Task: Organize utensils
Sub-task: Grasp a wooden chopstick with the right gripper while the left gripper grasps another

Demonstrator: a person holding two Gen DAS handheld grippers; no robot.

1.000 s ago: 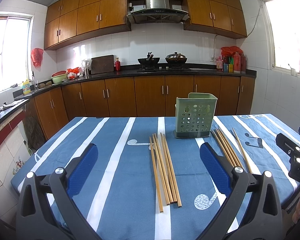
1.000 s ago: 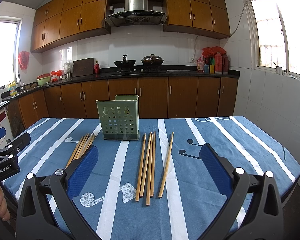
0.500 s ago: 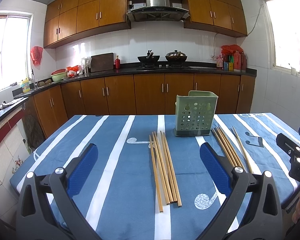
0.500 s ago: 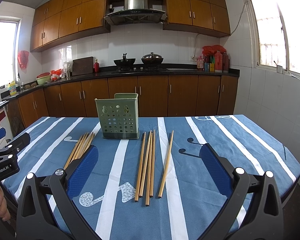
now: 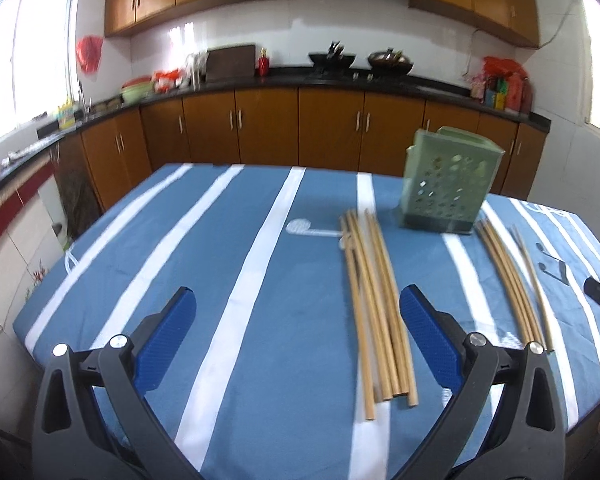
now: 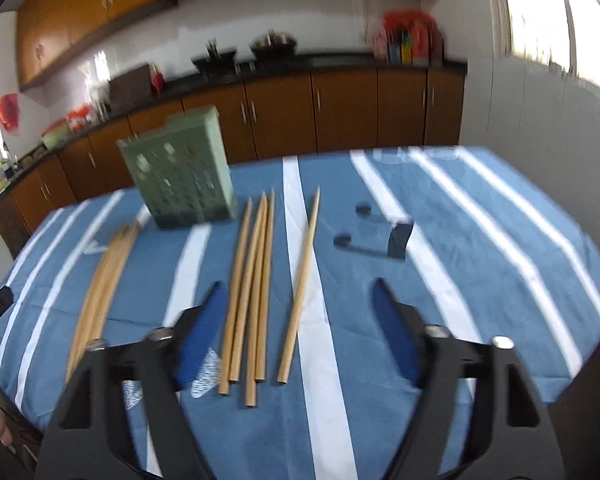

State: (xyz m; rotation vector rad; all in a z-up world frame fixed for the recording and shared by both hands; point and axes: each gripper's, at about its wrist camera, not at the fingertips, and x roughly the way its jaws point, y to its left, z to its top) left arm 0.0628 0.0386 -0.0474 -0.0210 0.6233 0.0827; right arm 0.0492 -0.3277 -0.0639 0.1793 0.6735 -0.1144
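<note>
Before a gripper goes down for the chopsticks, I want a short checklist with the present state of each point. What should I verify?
1. Green perforated holder stands upright on the blue striped tablecloth: ok.
2. Holder is empty inside: cannot tell.
3. Left gripper open, nothing between its fingers: ok.
4. Right gripper free of load: ok; jaws are closing, pads touch nothing.
5. Right-hand group of chopsticks and the single chopstick lie ahead of the right gripper: ok.
6. Left-hand bundle of chopsticks is centred between the left fingers: not ok, it lies near the right finger.
</note>
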